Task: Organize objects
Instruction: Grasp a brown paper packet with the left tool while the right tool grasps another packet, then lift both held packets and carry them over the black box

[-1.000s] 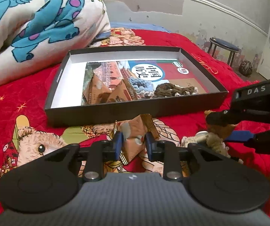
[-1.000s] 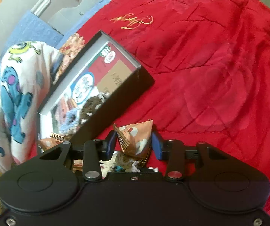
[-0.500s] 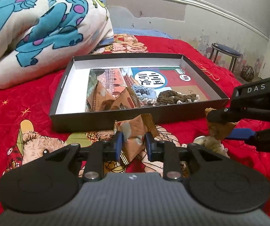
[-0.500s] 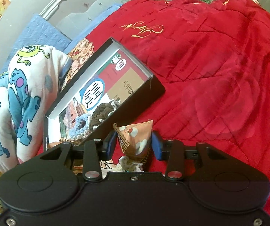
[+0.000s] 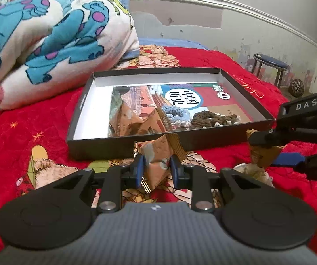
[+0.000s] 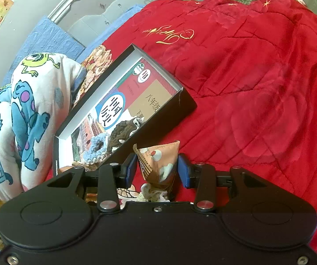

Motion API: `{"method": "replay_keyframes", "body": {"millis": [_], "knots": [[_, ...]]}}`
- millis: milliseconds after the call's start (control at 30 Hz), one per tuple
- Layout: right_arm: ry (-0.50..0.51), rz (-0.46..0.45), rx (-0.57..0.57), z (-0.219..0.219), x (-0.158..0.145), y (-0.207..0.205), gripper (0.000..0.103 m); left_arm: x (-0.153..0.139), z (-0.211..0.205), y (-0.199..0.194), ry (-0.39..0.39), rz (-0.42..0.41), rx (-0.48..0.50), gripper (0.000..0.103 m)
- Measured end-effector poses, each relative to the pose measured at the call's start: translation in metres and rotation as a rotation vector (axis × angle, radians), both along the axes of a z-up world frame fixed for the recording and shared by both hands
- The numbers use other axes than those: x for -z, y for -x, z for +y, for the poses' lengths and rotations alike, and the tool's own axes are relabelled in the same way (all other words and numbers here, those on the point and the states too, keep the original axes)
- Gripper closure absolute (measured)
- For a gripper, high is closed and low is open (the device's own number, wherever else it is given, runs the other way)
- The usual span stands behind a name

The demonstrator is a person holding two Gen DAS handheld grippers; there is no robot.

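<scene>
My left gripper (image 5: 156, 169) is shut on a brown snack packet (image 5: 158, 154), held just above the red bedspread in front of a shallow black box (image 5: 79, 119). My right gripper (image 6: 157, 169) is shut on a second brown snack packet (image 6: 160, 161), lifted near the box's right front corner (image 6: 187, 103); it shows at the right of the left wrist view (image 5: 262, 154). Inside the box lie a book (image 5: 180, 99), two brown packets (image 5: 136, 125), a blue crochet piece (image 5: 175, 113) and a brown crochet piece (image 5: 211, 119).
A cream crochet piece (image 5: 253, 172) lies on the bedspread below the right gripper. A rolled monster-print blanket (image 5: 48, 39) lies behind and left of the box. A stool (image 5: 269, 66) stands by the wall beyond the bed's right edge.
Both grippers have risen with their packets and now look down more steeply into the box. The right gripper's view has swung so the box sits further up and centre.
</scene>
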State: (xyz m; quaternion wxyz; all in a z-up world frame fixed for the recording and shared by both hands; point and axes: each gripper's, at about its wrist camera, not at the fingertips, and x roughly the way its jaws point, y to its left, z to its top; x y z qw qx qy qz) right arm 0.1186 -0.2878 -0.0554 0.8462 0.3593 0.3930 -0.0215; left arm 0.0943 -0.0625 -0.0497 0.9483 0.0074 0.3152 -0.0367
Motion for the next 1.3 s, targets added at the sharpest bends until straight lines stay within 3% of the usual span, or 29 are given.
{"method": "replay_keyframes", "body": {"millis": [600, 967, 1300], "knots": [[0.024, -0.063, -0.019, 0.006, -0.017, 0.008, 0.065, -0.010, 0.004, 0.003, 0.048, -0.005, 0.004, 0.074], [0.009, -0.134, -0.058, 0.012, -0.030, 0.014, 0.069, -0.030, 0.007, 0.015, 0.068, -0.092, 0.017, 0.074], [-0.009, -0.261, -0.113, 0.022, -0.048, 0.017, 0.069, -0.043, 0.017, 0.019, 0.120, -0.139, 0.018, 0.074]]}}
